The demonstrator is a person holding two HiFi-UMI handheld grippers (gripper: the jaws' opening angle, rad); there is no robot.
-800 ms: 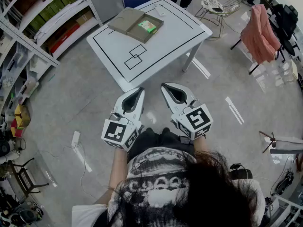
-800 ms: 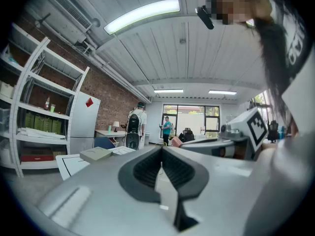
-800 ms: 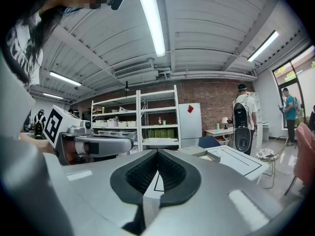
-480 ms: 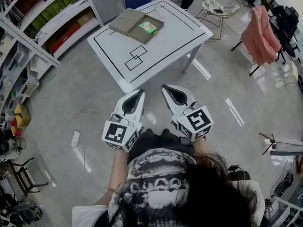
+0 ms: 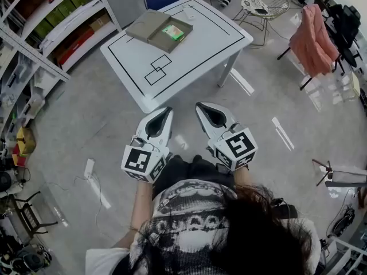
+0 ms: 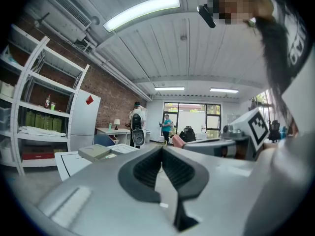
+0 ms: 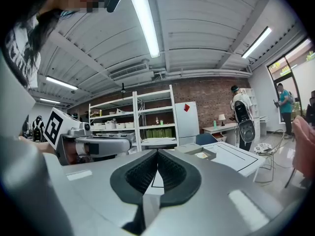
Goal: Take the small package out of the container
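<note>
A flat tan cardboard container (image 5: 153, 27) lies open at the far left of the white table (image 5: 195, 50), with a small green package (image 5: 172, 32) inside its right half. The container shows again in the left gripper view (image 6: 94, 152) and the right gripper view (image 7: 194, 149). My left gripper (image 5: 167, 111) and right gripper (image 5: 200, 106) are held side by side close to my body, short of the table's near corner, well away from the container. Both have their jaws shut with nothing between them.
Black rectangles are outlined on the table top (image 5: 156, 72). Metal shelving (image 5: 43, 22) with boxes runs along the left. A wire chair (image 5: 265, 7) and a pink garment on a chair (image 5: 311, 39) stand at the right. Two people stand far back (image 6: 137, 124).
The table and container have shifted slightly up and left in the head view. Both grippers keep the same shut pose in front of my body.
</note>
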